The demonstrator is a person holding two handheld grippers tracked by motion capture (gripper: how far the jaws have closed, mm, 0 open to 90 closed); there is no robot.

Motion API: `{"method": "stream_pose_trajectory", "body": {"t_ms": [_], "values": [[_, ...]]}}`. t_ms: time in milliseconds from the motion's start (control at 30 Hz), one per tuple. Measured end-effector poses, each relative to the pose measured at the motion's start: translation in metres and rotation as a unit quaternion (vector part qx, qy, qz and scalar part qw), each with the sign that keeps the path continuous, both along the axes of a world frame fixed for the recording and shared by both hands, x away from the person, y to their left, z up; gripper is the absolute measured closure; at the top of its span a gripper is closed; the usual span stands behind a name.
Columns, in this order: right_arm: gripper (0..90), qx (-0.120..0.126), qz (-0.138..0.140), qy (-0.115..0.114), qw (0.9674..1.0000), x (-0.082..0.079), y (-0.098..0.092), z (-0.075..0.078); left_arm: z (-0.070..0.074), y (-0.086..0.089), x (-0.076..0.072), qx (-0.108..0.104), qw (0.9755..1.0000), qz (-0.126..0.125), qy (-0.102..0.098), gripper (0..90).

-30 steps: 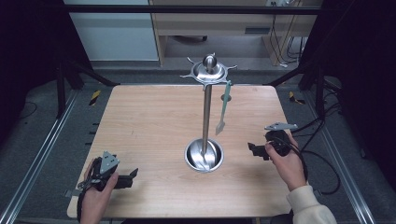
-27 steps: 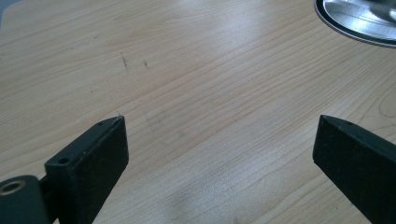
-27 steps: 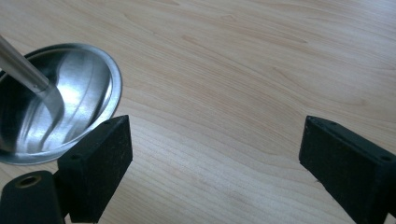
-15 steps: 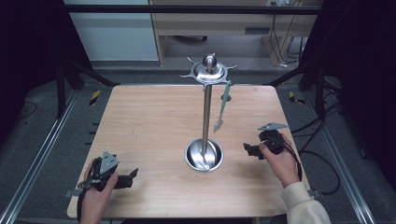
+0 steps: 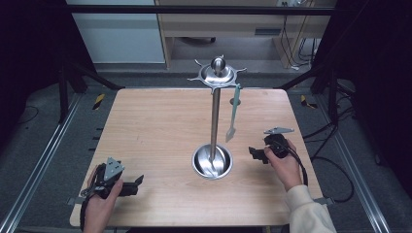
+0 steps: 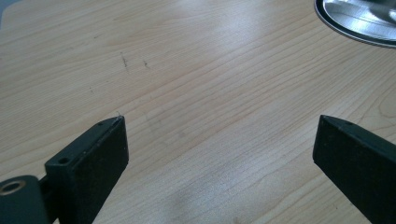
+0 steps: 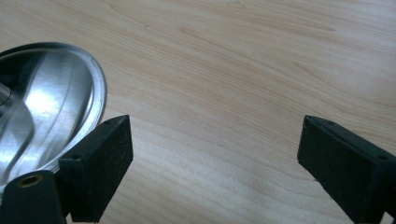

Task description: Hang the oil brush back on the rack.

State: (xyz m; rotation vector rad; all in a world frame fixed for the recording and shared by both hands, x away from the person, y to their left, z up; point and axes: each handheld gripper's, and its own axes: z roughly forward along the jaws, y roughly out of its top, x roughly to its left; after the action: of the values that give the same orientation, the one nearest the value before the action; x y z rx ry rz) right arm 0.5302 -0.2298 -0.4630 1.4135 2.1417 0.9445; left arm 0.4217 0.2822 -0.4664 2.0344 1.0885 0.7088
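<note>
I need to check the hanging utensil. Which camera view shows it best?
The high view: the pale green utensil hangs whole from the metal stand there. The left gripper view and the right gripper view show the stand's round base, not the utensil.

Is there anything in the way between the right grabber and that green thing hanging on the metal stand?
Nothing visible blocks it. The right gripper sits open, low over the table, just right of the stand's round base. The green utensil hangs above and a little left of it, with only open air and bare wood between them.
</note>
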Motion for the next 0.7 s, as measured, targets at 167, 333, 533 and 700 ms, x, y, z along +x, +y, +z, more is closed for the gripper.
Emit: {"method": "stream_pose_trajectory", "body": {"t_ms": [167, 333, 533, 700], "values": [[11.5, -0.001, -0.005, -0.001, 1.0, 0.004, 0.006, -0.006, 0.0, 0.0, 0.0, 0.0, 1.0, 0.0, 0.0, 3.1], [11.8, -0.001, -0.015, -0.007, 0.9999, 0.011, 0.015, -0.015, 0.0, 0.0, 0.0, -0.003, 1.0, 0.0, -0.001, 3.1], [11.8, 0.002, -0.022, -0.006, 0.9997, 0.017, 0.023, -0.02, 0.0, 0.0, 0.0, -0.003, 1.0, -0.001, 0.0, 3.1], [11.8, 0.005, -0.027, -0.018, 0.9994, 0.017, 0.021, -0.022, 0.0, -0.002, 0.001, -0.002, 1.0, -0.004, -0.001, 3.1]]}}
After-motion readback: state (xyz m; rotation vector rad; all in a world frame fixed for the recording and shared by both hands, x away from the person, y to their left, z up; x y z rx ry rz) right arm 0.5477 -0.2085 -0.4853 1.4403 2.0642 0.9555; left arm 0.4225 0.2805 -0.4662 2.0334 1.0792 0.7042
